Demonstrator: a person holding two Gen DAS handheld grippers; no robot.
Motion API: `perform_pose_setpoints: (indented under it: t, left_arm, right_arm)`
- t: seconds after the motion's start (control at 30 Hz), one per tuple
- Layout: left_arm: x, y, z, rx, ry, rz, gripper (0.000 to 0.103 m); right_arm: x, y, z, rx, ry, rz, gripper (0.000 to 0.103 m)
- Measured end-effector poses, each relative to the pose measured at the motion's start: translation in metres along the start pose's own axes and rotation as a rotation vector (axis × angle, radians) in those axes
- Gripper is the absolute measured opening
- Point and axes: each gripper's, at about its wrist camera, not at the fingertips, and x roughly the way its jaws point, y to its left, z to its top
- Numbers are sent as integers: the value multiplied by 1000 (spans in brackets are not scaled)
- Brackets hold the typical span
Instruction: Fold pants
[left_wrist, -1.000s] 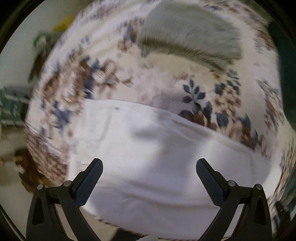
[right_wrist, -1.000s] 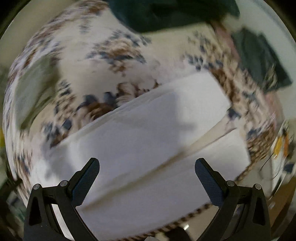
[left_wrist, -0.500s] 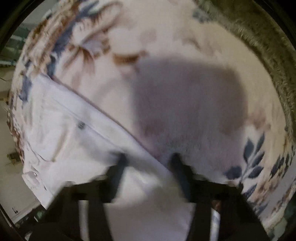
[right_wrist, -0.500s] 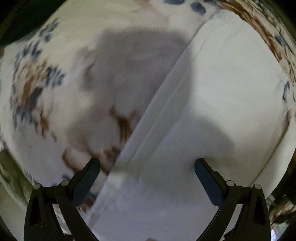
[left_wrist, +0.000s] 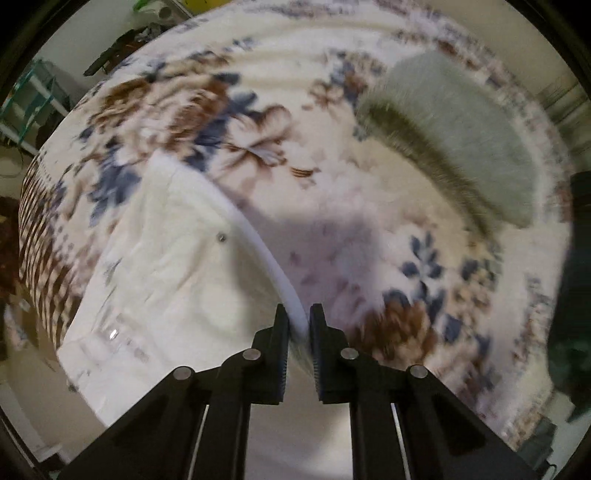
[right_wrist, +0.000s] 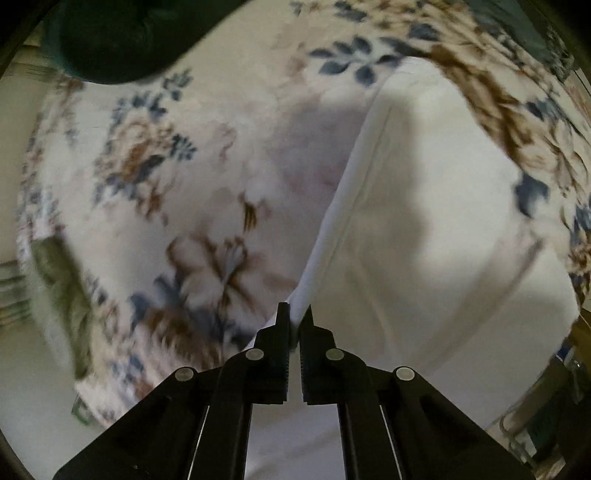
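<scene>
We hold the white pants (left_wrist: 173, 273) by one long edge with both tools, and the main risk we see is that this edge slips out. The left hand-held gripper (left_wrist: 297, 325) is almost closed, with only the thick folded edge of the cloth between its jaws. The right hand-held gripper (right_wrist: 294, 319) is closed even more narrowly on a thinner part of the same edge. If one side holds less cloth than the other, we judge that a pull or a lift can draw the thin side free, and then the fold falls crooked.

A second risk is the floral blanket (left_wrist: 332, 229) under the pants. It looks soft, so a low jaw can catch it together with the cloth and drag it. We cannot tell if any blanket is caught now.

A third risk is uneven motion of our two hands, which can twist the edge and leave a wrinkle.

In the left wrist view the pants spread to the left of the jaws and away from them, flat on the blanket. In the right wrist view they spread to the right. A grey furry cushion (left_wrist: 461, 140) lies well apart from the pants, and a dark green cloth (right_wrist: 122, 37) lies far from them too.
</scene>
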Motion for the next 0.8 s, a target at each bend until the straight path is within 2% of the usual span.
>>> perform_pose_setpoints:
  t: [0.1, 0.13, 0.2, 0.3, 0.37, 0.47, 0.63, 0.67, 0.7, 0.73, 0.77, 0.8]
  left_arm:
    - [-22, 13, -12, -7, -30, -55, 9]
    - [-38, 28, -33, -7, -37, -57, 9]
    - [-25, 50, -45, -19, -32, -62, 8]
    - [-18, 89, -88, -38, 5, -34, 7]
    - [-1, 113, -114, -62, 47, 0, 6]
    - [44, 147, -145, -119, 115, 49, 5]
    - [95, 170, -164, -174, 156, 45, 9]
    - [95, 170, -165, -174, 146, 43, 9]
    - [90, 167, -166, -168, 125, 32, 9]
    - [85, 167, -167, -159, 110, 30, 10]
    - [77, 163, -169, -139, 88, 28, 13]
    - [71, 160, -171, -120, 76, 31, 22]
  right_arm:
    - [-34, -31, -26, -27, -3, 53, 4]
    - [-44, -44, -33, -36, -5, 68, 4]
    - [-68, -85, -51, -51, 1, 83, 4]
    - [-87, -141, -82, -84, 5, 69, 4]
    - [-82, -168, -101, -99, 16, 47, 4]
    - [-58, -206, -124, -121, 45, -4, 4]
    - [-6, -242, -133, -143, 100, -47, 5]
    - [2, -249, -132, -138, 124, -48, 16]
    - [6, -255, -131, -127, 146, -46, 22]
    - [7, -264, -131, -116, 166, -37, 36]
    - [3, -274, -129, -103, 174, -19, 43]
    - [-3, -282, -128, -91, 166, -2, 44]
